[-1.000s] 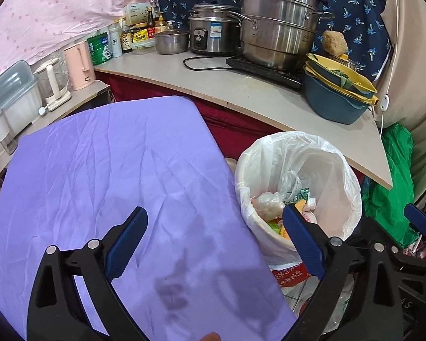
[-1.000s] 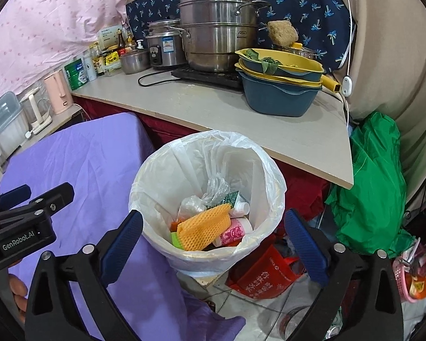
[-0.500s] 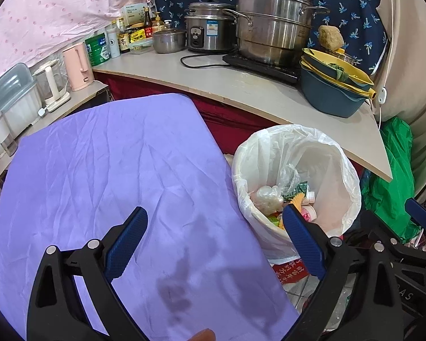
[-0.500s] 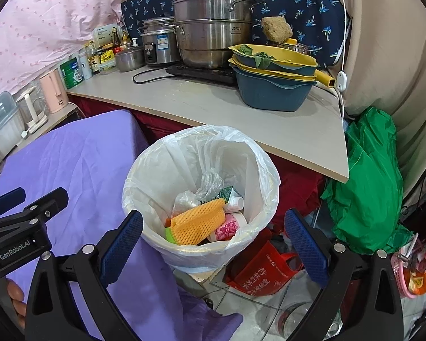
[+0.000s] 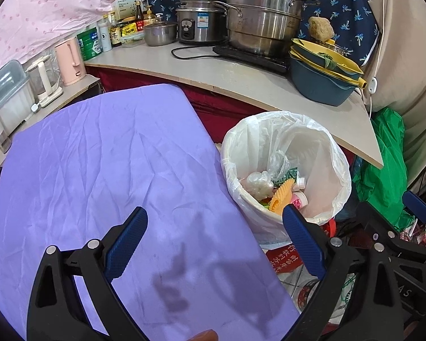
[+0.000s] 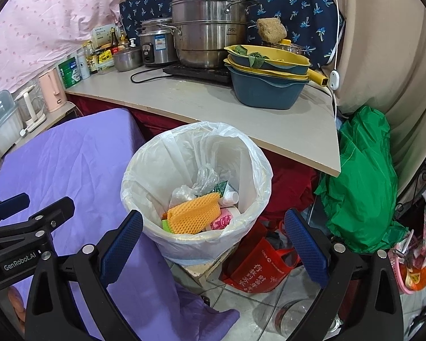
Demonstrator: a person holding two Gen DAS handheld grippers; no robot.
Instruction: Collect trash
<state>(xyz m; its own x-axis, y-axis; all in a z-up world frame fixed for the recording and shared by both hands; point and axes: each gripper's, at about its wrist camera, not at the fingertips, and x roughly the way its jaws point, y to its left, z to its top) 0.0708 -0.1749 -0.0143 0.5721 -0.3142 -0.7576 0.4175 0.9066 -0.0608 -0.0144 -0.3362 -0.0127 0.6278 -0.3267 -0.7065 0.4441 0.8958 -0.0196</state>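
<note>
Two grippers: both are wide open and hold nothing.
Left gripper (image 5: 214, 233): it sits low in the left wrist view, over the purple cloth, with its right finger in front of the bin's near edge.
Right gripper (image 6: 213, 236): it sits low in the right wrist view, with the bin straight ahead between its two blue fingers.
Purple cloth (image 5: 105, 170): it fills the left and middle of the left wrist view. I see no trash on it, only wrinkles and a dark shadow near the bottom.
Trash bin (image 6: 144, 164): it is in the middle of the right wrist view, just beside the cloth's edge, with a white bag lining it.
Trash in the bin (image 6: 193, 216): an orange bumpy sponge lies on top, with a clear plastic bag, a green packet and a small white bottle next to it.
Step now: I think the trash is already in, so this looks like the end or a check.
How to do it well: keep the fingers open and away from the thin bag, so it does not snag. Look over the cloth for any last bit.
Counter (image 6: 213, 105): it is farther back, upper middle, with big metal pots (image 6: 210, 28) and stacked blue and yellow tubs (image 6: 265, 85) on it. Leave those alone.
</note>
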